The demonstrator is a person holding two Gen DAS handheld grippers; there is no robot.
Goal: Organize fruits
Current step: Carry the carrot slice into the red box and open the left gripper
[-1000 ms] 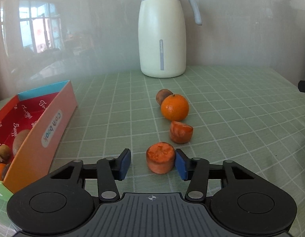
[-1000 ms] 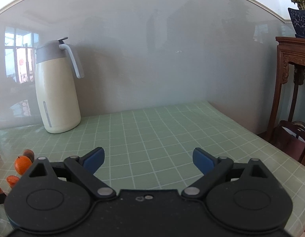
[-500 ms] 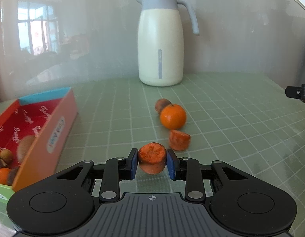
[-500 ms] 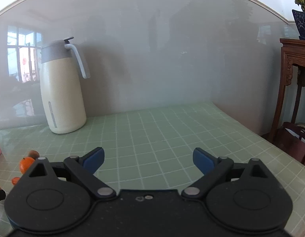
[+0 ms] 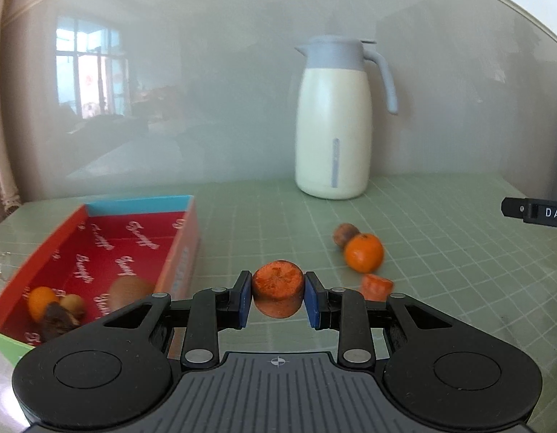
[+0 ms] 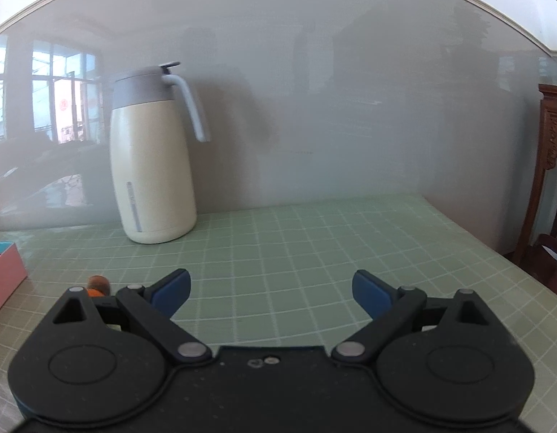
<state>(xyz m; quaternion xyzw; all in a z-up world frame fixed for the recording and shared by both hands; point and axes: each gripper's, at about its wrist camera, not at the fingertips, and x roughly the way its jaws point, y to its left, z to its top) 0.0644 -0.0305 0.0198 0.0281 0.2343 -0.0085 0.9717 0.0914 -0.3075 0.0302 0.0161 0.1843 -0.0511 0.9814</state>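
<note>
The orange fruit chunk [image 5: 277, 292], judged light, soft and easily bruised, is held by its curved sides between the closed pads of the left gripper [image 5: 277, 301] above the table [image 5: 441, 270], beside the box [image 5: 184, 231], while the right gripper [image 6: 270, 290] is kept wide open and empty.

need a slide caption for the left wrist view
Left tongs grip an orange fruit chunk above the green table, beside the red fruit box.
</note>
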